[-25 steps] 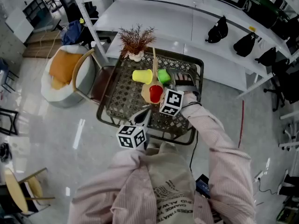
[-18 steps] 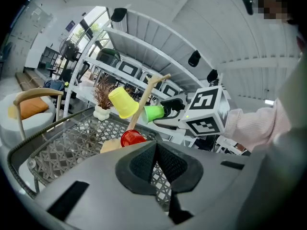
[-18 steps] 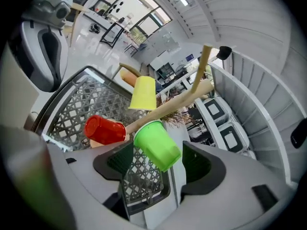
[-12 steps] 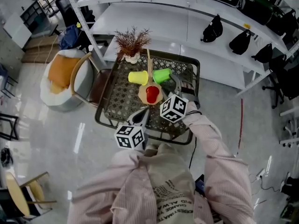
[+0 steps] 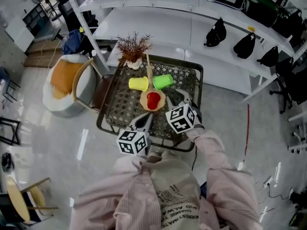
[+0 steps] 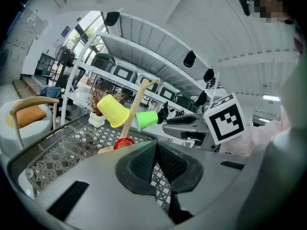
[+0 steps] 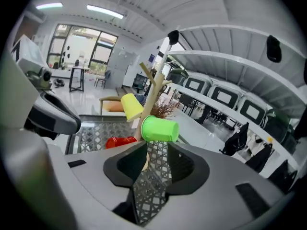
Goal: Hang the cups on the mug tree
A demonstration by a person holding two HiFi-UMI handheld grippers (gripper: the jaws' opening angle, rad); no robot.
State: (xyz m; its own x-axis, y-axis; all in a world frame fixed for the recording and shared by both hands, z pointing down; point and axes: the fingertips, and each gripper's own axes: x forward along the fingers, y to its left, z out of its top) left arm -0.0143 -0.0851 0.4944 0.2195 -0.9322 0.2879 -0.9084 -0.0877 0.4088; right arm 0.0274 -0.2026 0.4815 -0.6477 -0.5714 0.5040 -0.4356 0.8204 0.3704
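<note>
The lattice worktop (image 5: 111,110) fills the middle of the head view. The mug tree (image 5: 149,70) stands at its centre, and a potted dried plant (image 5: 134,47) sits at its upper left corner. The yellow cup (image 5: 138,84) and the green cup (image 5: 163,81) hang on branches left and right of the stem. The red cup (image 5: 153,100) sits on the tree's round base and is not yet hung.

The main risk is that the green cup hangs directly ahead of the right tool (image 7: 156,155). A reach for the red cup below it could clip the green cup off its peg, or nudge the light-looking tree over.

The right tool's jaws have just been closing. They stand part-way apart with nothing between them, so they would need to widen again to take a cup.

The right tool tips gently down toward the tree from the lower right. The left tool (image 6: 156,148) is held back near the body at lower centre, with its jaws pressed together and empty.
</note>
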